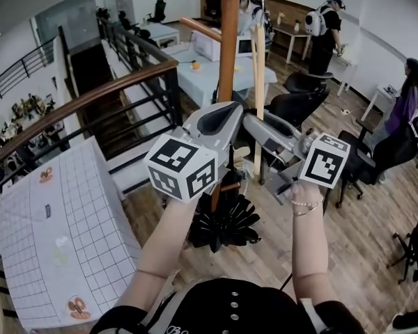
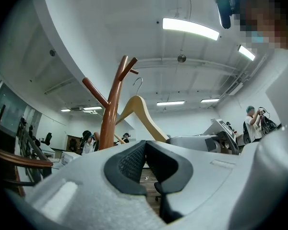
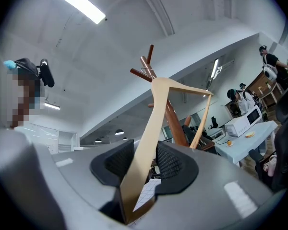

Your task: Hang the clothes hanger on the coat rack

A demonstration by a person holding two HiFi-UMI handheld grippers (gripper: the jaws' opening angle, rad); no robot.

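I've got the right gripper (image 3: 143, 159) with its fingers (image 3: 170, 164) clenched on one arm of the wooden clothes hanger (image 3: 151, 123), its length running up-frame so the hook (image 3: 144, 71) sits just beside the coat rack (image 3: 175, 122) prongs at upper centre, while the left gripper (image 2: 145, 150) is closed on nothing.

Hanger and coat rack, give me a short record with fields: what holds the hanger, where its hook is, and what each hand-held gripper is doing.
item: hanger, pale wood
held by: right hand-held gripper, jaws clamped on one wooden arm
other hand: left hand-held gripper, jaws together, nothing between them
target: coat rack, brown wooden pole with branches, just beyond both grippers
hook: metal, up beside the top branches, not seen resting on one
task state: not hung yet
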